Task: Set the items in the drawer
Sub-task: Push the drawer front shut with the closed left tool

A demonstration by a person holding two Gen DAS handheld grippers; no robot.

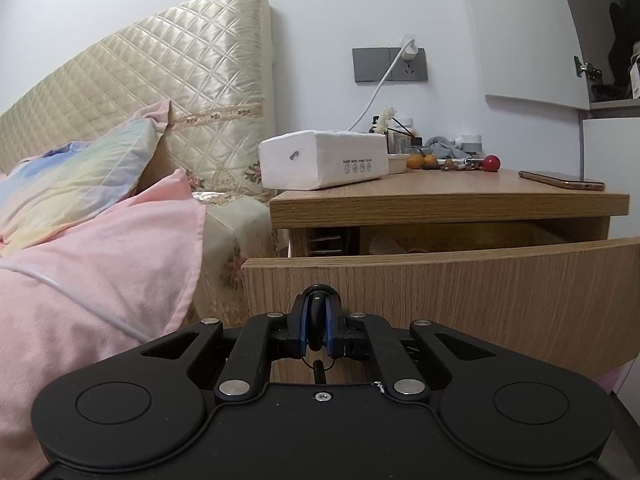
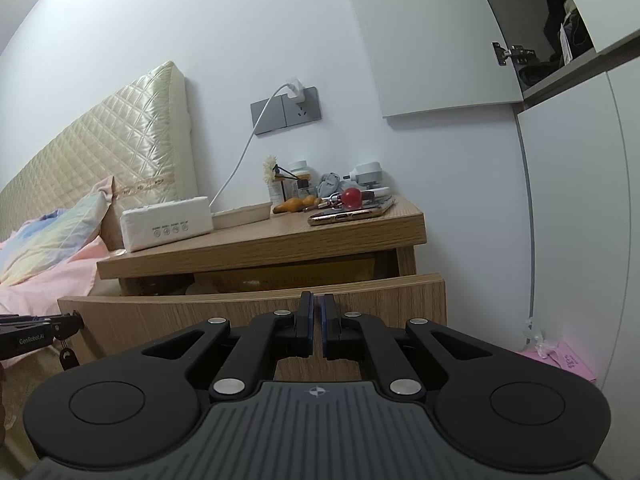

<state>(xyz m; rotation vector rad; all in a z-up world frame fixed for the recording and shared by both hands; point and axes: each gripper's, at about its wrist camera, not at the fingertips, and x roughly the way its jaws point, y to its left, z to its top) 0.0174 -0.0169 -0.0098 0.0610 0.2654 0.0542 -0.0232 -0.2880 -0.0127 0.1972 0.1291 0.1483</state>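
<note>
Left hand-held gripper (image 1: 316,322) sits level, nose-on to the open drawer (image 1: 460,296) front, its blue pads clamped on a dark key-like object (image 1: 316,332) — long axis runs straight ahead toward the drawer. From the right wrist view its side reads "GenRobot.AI", a key fob hanging below. Right hand-held gripper (image 2: 316,330) is also level, facing the drawer, pads nearly together with a thin gap, holding nothing. Phone (image 2: 348,214) lies flat on the surface (image 2: 280,240) — tissue pack (image 2: 166,224) beside it.
</note>
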